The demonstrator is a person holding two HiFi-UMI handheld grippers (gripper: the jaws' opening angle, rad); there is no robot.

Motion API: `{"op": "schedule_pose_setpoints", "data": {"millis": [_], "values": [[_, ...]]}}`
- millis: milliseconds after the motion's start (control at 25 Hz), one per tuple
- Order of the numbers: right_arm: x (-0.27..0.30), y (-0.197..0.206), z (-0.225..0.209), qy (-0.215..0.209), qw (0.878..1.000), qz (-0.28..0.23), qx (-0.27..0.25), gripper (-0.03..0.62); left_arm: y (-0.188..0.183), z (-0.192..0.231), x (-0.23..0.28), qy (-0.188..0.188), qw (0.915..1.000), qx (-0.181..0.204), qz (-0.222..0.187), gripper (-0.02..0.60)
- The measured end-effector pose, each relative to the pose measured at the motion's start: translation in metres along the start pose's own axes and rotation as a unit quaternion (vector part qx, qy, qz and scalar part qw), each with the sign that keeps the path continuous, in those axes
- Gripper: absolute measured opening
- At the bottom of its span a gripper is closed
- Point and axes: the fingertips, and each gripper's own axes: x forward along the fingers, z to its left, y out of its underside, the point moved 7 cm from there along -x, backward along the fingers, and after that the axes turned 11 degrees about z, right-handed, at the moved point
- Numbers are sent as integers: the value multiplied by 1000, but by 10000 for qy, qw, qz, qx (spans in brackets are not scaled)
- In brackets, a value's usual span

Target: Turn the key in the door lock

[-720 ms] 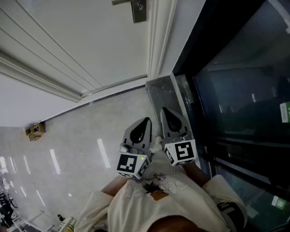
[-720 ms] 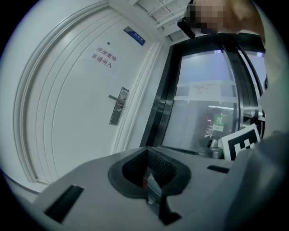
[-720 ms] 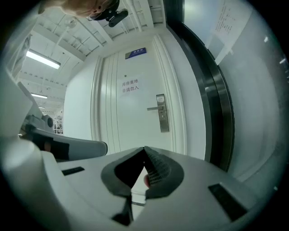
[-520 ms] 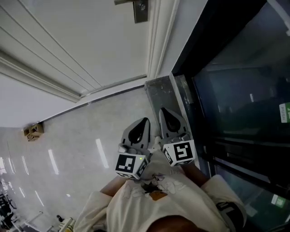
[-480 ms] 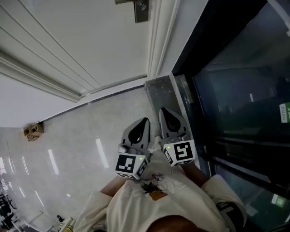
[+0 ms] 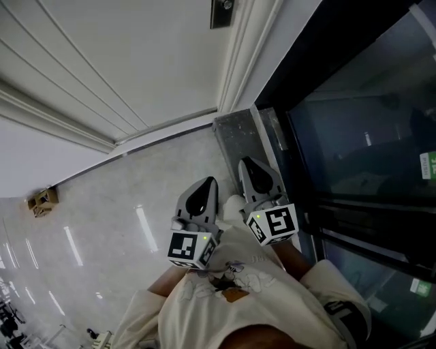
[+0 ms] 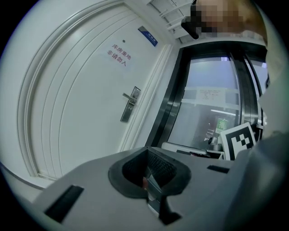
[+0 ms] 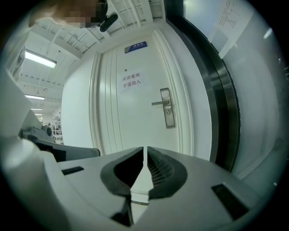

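A white panelled door (image 6: pixel 129 61) carries a metal lock plate with a lever handle (image 8: pixel 168 108), also seen in the left gripper view as the lock plate (image 7: pixel 129 104) and at the top edge of the head view as the lock plate (image 6: pixel 222 12). I make out no key in the lock. Both grippers are held side by side close to the person's body, well short of the door. My left gripper (image 6: pixel 206 184) is shut; a small reddish bit shows in the seam of the left gripper (image 7: pixel 146 153), too small to name. My right gripper (image 6: pixel 246 163) is shut and holds nothing, as the right gripper view of the right gripper (image 8: pixel 144 149) shows.
Right of the door stands a dark glass wall in a black frame (image 6: pixel 340 116). A grey stone block (image 6: pixel 238 136) sits at the foot of the door frame. A small cardboard box (image 6: pixel 41 201) lies on the glossy floor at the left.
The head view has shifted: the lock plate now sits at the frame's top edge. Both grippers appear slightly higher, still shut and side by side.
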Motion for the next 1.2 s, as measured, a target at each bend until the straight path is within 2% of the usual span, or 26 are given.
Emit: {"op": "schedule_pose_setpoints", "data": {"millis": [200, 480, 640, 1000, 1200], "values": [[7, -2, -2, 206, 9997, 37, -127, 15, 1, 14, 6, 50, 9999, -127, 59, 6], [65, -18, -23, -7, 9999, 23, -148, 15, -27, 43, 47, -100, 9999, -18, 9, 6], [106, -35, -55, -148, 9998, -131, -93, 15, -55, 55, 98, -170, 9998, 72, 13, 6], [183, -82, -154, -352, 9993, -147, 36, 15, -154, 57, 235, -233, 9974, 678, -44, 6], [218, -102, -186, -483, 9986, -181, -94, 15, -181, 68, 282, -585, 9946, 852, 44, 6]]}}
